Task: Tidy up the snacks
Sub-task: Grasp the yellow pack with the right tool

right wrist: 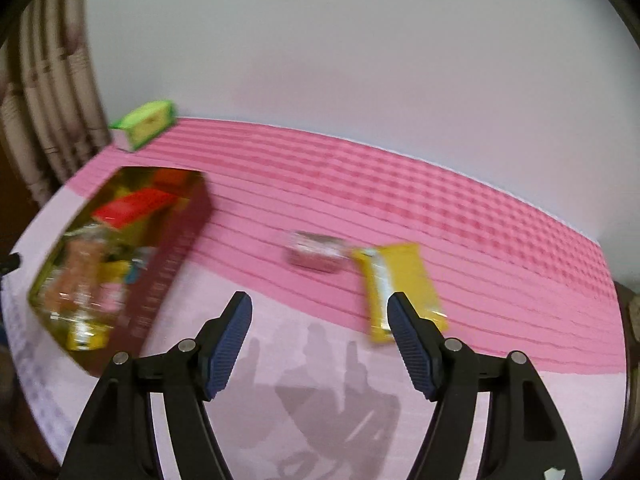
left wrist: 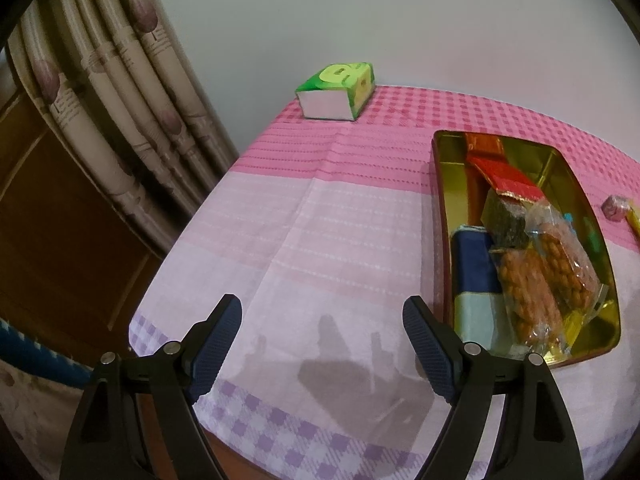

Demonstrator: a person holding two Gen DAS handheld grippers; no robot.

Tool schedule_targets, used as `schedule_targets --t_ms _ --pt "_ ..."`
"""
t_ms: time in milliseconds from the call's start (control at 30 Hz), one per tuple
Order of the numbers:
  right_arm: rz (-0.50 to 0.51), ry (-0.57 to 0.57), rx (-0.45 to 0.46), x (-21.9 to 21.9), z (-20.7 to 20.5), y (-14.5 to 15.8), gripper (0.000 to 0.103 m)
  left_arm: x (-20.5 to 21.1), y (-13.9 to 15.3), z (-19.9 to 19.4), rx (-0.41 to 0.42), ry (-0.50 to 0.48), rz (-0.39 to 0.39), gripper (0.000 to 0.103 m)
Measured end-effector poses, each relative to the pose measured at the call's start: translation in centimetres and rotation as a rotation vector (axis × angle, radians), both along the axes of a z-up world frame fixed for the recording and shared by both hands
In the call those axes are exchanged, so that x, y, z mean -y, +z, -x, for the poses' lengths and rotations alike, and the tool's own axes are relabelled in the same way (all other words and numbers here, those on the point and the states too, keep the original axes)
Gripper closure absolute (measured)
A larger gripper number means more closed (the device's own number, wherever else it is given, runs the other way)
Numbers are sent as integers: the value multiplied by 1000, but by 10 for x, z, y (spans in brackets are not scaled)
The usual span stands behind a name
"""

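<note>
A gold tin [left wrist: 450, 160] with dark red sides stands on the pink checked tablecloth. It holds a red packet [left wrist: 508, 178], bags of peanuts [left wrist: 560, 268] and a blue packet [left wrist: 474, 264]. My left gripper [left wrist: 322, 302] hovers open over bare cloth just left of the tin, nothing between its fingers. In the blurred right wrist view the tin [right wrist: 176, 264] lies at the left. A yellow packet [right wrist: 400, 284] and a small pink packet [right wrist: 316, 256] lie on the cloth ahead. My right gripper [right wrist: 319, 298] is open and empty, its right finger in front of the yellow packet.
A green tissue box [left wrist: 340, 92] sits at the table's far corner by the wall, also seen as the tissue box [right wrist: 146, 124] in the right wrist view. A patterned curtain [left wrist: 120, 100] hangs left of the table. The table's near edge runs just below both grippers.
</note>
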State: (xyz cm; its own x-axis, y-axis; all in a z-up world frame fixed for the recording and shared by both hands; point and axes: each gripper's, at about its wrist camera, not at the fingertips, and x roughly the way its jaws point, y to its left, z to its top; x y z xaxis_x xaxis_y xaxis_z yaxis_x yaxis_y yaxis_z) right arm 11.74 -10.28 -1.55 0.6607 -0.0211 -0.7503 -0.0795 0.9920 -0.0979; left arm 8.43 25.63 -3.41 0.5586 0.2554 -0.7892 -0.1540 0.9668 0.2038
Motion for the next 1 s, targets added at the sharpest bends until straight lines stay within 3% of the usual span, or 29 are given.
schedule_targets --t_ms 333,667,1000 --pt "2 -45 -57 56 -25 -29 36 16 -8 -2 -5 -63 13 20" --pt "-16 -20 -88 66 -55 -53 34 33 4 -10 -3 -88 4 20" --pt "-40 -6 -98 67 -71 -69 35 75 16 -31 8 -174 -7 20"
